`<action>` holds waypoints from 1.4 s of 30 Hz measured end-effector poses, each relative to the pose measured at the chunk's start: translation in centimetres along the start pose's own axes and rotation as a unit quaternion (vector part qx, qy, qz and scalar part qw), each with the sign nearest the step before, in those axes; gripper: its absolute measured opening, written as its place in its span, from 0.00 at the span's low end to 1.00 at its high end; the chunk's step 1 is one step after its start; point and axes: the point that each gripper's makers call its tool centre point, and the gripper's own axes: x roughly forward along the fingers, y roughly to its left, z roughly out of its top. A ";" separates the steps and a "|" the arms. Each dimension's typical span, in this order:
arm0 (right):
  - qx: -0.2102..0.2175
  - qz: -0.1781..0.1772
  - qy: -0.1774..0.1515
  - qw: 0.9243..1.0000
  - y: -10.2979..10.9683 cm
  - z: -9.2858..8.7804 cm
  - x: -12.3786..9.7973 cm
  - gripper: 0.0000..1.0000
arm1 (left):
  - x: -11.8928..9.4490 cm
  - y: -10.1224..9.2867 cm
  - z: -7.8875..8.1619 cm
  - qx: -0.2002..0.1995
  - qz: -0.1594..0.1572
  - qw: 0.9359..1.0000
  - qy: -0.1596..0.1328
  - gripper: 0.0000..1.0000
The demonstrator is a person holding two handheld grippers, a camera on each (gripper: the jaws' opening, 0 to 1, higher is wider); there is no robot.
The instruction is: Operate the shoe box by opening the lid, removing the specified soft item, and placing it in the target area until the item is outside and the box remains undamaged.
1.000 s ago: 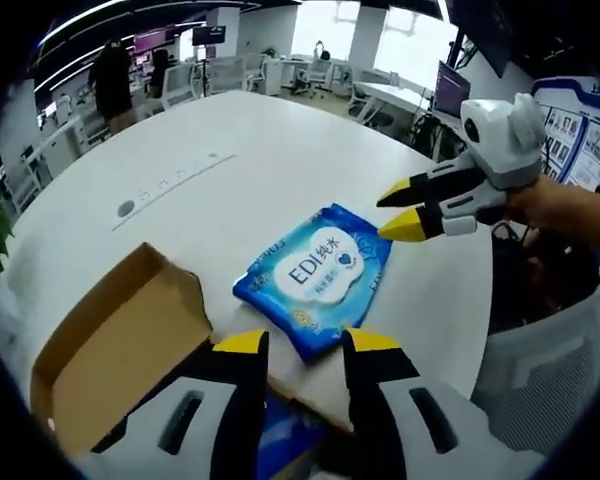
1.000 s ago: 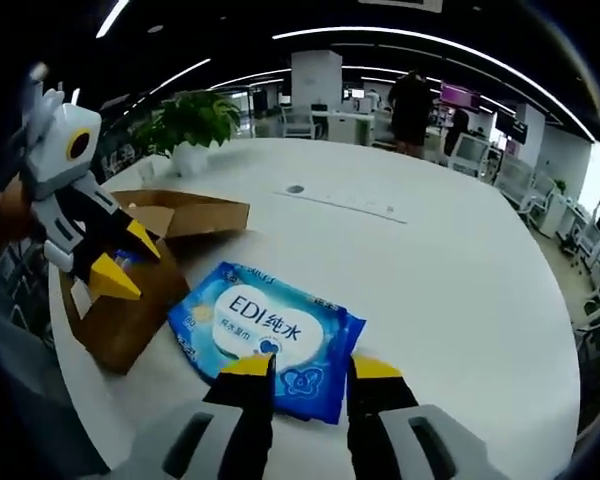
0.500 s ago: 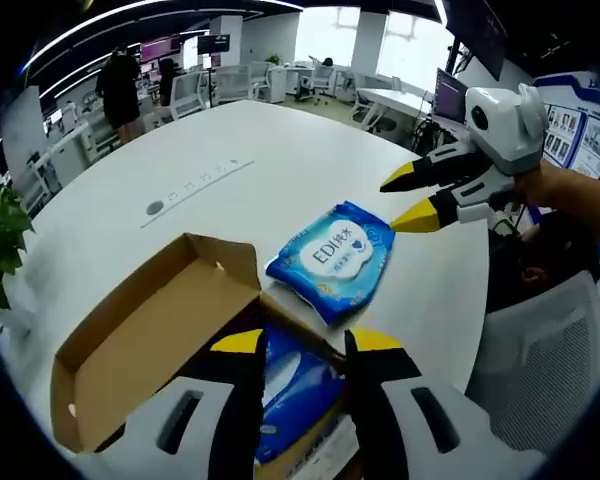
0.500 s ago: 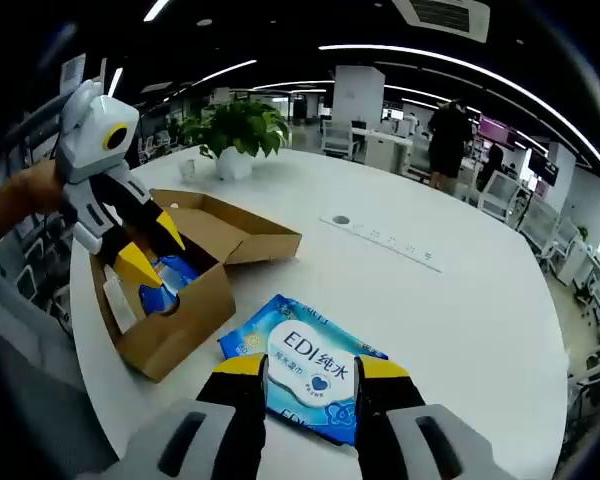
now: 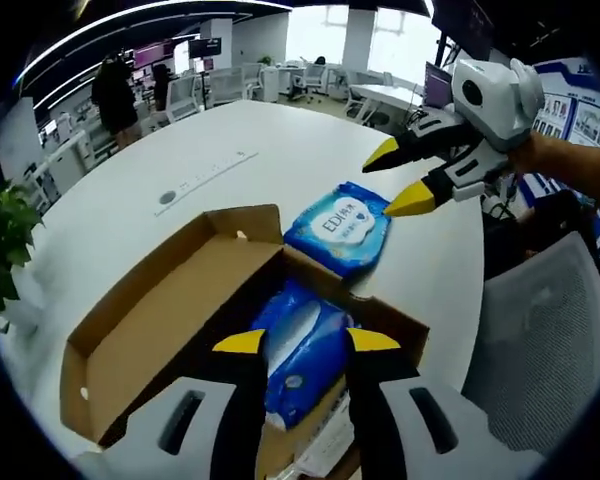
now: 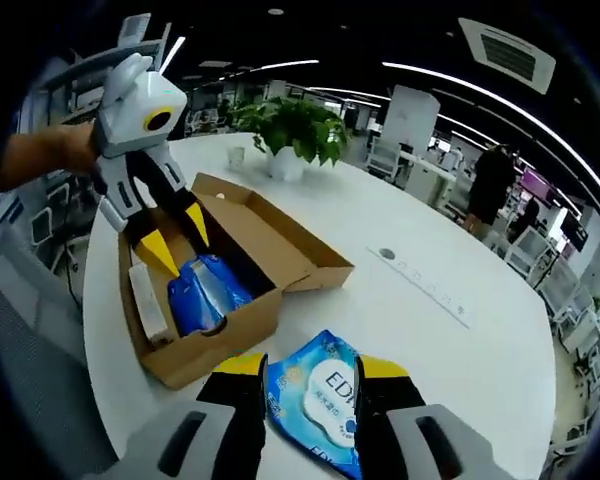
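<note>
Two wipe packs: one (image 5: 340,226) lay on the table (image 5: 180,160), one (image 5: 298,350) in the open shoe box (image 5: 150,330). Both grippers, left (image 5: 302,342) and right (image 6: 312,368), were released, empty. We'd pinch the boxed pack's edge, sparing cardboard.

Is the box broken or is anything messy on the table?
Nothing looks broken. The cardboard box is open with its lid folded back flat, no tears visible. One blue wipes pack lies inside it, and another blue pack lies flat on the white table beside the box. Nothing has spilled.
</note>
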 end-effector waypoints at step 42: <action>-0.115 0.093 0.014 0.989 8.2 3.5 9.4 0.14 | 4.2 0.6 -3.0 0.068 -0.078 0.993 0.064 0.23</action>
